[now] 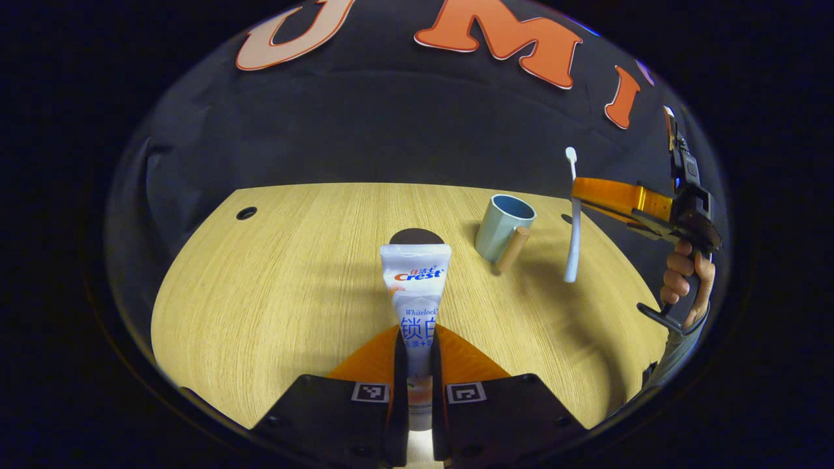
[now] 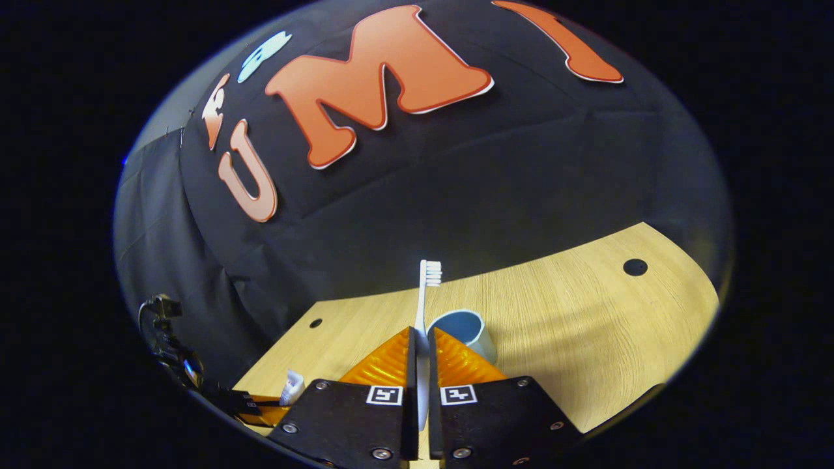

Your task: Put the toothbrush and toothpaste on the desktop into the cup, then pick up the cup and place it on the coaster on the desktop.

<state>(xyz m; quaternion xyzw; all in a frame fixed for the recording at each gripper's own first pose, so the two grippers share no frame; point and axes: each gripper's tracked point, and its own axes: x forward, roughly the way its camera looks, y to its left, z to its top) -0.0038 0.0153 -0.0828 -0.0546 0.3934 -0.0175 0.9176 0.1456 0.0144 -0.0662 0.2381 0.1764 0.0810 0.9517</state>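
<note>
The toothbrush (image 2: 425, 306) stands upright, bristle head up, clenched between the right tongs (image 2: 421, 365) and lifted clear of the worktop (image 2: 586, 339). In the left gripper view it hangs near the blue cup (image 1: 502, 228) but off to one side, not yet over the mouth. The Crest toothpaste tube (image 1: 414, 293) is pinched low on its body by the left tongs (image 1: 417, 365), its flat crimped end pointing away and covering part of a dark round coaster (image 1: 417, 236) behind it. The cup sits upright on the worktop with its wooden handle (image 1: 511, 251) facing outward; nothing is in it yet.

Judging from this, the main risk is the cup itself. It looks light, and a long brush coming down off-centre could catch the rim and tip or slide it. The brush is held near mid-length, so it may pivot in the grip on contact. The tube, soft and held low, could bend or slip. With both tongs converging on one small opening, they might collide; going one at a time seems safer.
</note>
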